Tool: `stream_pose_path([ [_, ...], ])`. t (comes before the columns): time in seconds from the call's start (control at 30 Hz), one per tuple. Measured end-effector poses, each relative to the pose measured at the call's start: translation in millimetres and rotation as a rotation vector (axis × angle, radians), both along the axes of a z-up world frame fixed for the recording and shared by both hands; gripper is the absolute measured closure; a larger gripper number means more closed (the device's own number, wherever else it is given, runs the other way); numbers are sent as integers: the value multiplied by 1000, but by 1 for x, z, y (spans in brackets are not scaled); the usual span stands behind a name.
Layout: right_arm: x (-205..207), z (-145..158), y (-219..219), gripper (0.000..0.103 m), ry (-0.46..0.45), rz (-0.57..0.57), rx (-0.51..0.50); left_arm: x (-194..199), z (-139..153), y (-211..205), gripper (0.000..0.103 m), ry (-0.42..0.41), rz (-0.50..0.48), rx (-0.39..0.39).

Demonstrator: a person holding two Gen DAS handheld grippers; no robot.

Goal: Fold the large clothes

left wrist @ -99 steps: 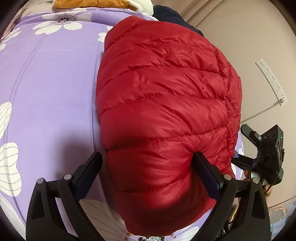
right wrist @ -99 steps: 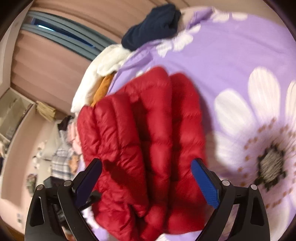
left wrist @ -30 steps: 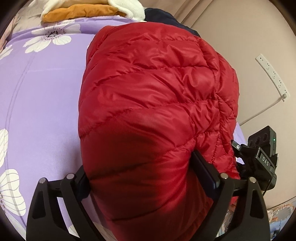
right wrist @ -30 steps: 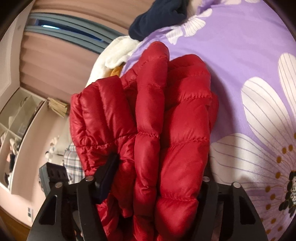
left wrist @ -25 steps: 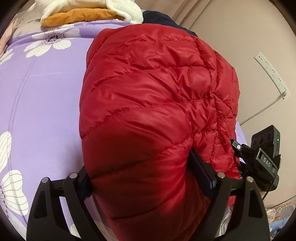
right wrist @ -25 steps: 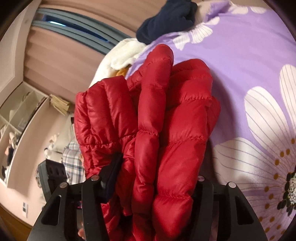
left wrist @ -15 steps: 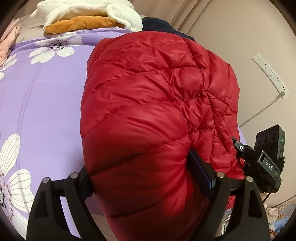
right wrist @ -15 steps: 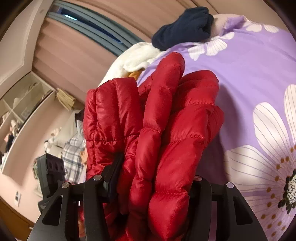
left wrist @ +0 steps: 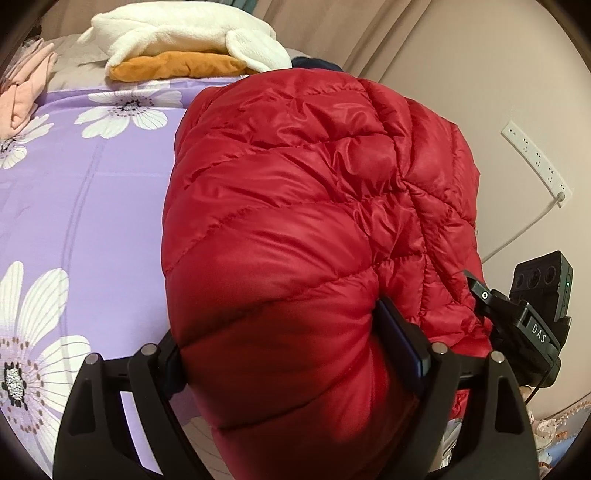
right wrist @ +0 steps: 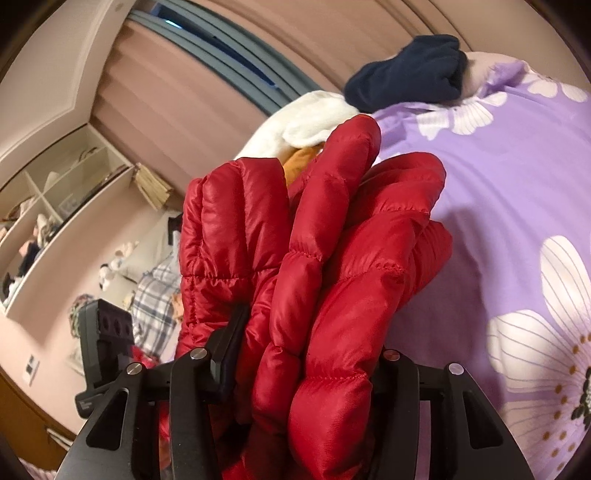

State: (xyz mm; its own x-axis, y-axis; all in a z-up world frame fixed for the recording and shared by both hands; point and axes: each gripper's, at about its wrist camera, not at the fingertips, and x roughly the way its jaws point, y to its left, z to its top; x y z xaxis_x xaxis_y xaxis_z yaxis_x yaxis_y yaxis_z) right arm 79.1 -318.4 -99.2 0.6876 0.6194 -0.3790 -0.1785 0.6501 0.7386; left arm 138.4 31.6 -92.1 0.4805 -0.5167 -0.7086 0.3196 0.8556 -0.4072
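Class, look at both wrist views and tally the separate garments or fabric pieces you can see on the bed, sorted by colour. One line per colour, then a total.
Red: 1, the puffer jacket
White: 1, the fleece piece
Orange: 1, the folded piece under the white one
Navy: 1, the bundle
Pink: 1, the garment at the edge
Total: 5
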Motion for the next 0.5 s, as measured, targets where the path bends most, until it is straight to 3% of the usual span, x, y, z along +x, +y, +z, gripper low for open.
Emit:
stream_pose_path([
  [0.5,20,10,25,52,-34,76,-39,0,1,9,15,-12,65,-30],
])
